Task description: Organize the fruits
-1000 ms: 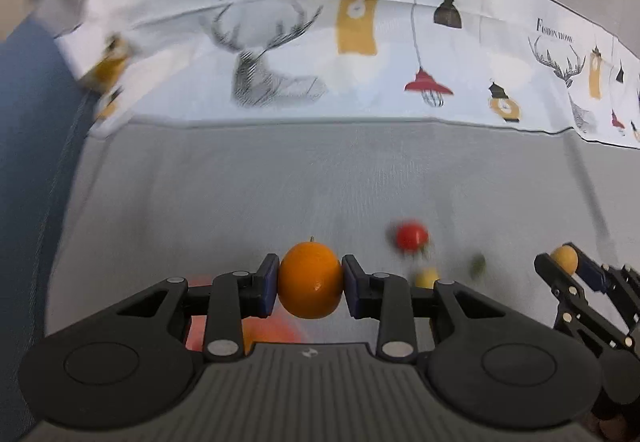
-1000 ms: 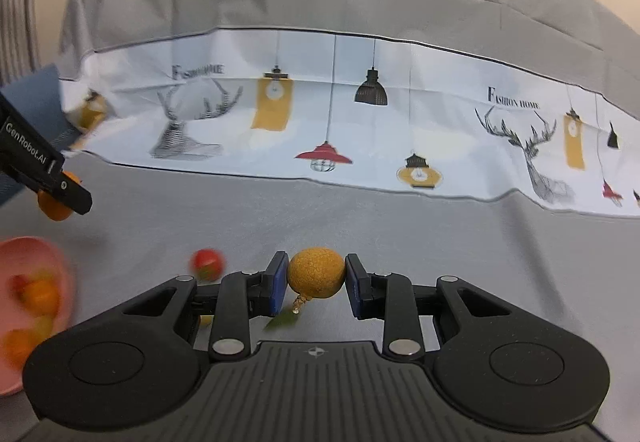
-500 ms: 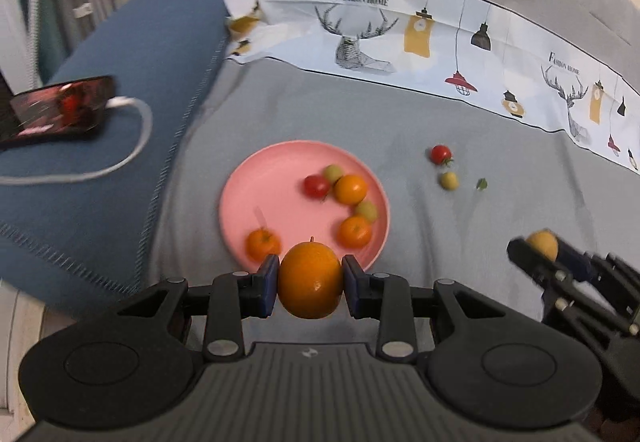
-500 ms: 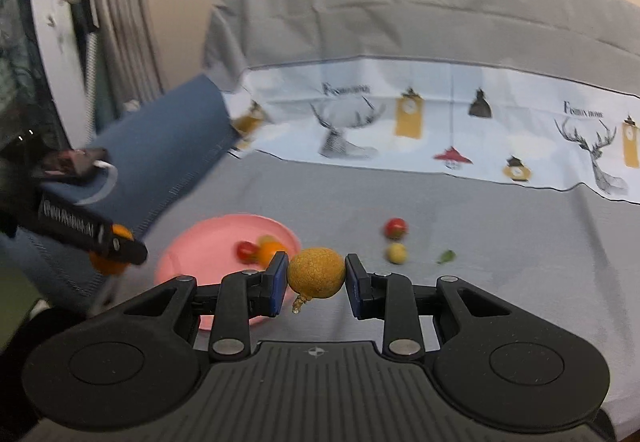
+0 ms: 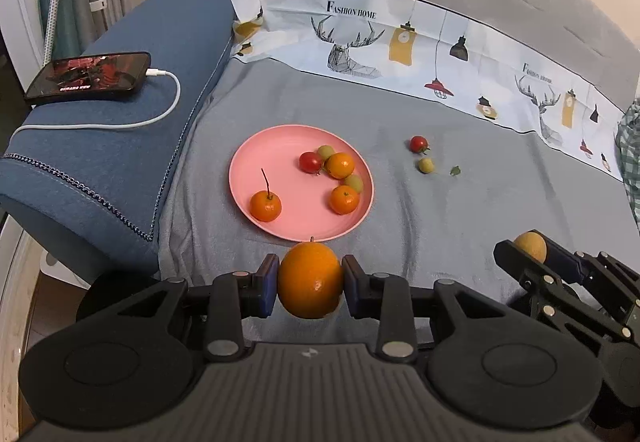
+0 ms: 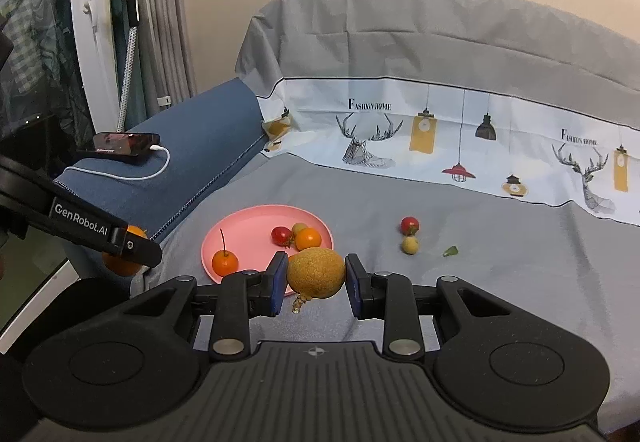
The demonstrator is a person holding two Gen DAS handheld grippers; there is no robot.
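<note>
My left gripper (image 5: 310, 284) is shut on an orange (image 5: 310, 280), held above the near edge of the pink plate (image 5: 260, 153). The plate holds several small oranges, a red tomato (image 5: 311, 161) and green fruits. My right gripper (image 6: 316, 278) is shut on a rough yellow-brown fruit (image 6: 316, 272), held in the air right of the plate (image 6: 248, 222). On the grey cloth right of the plate lie a red tomato (image 5: 418, 143), a small yellow-green fruit (image 5: 426, 165) and a green leaf bit (image 5: 455, 171). The right gripper also shows in the left wrist view (image 5: 532, 254).
A blue sofa arm (image 5: 120, 113) stands left of the plate, with a phone (image 5: 88, 73) and its white cable on it. A white printed cloth (image 5: 440, 53) runs along the back. A lamp stand (image 6: 128, 41) and curtains are at far left.
Both grippers have pulled back and up from the cloth, each still holding its fruit. The plate, the sofa arm and the phone have come into view.
</note>
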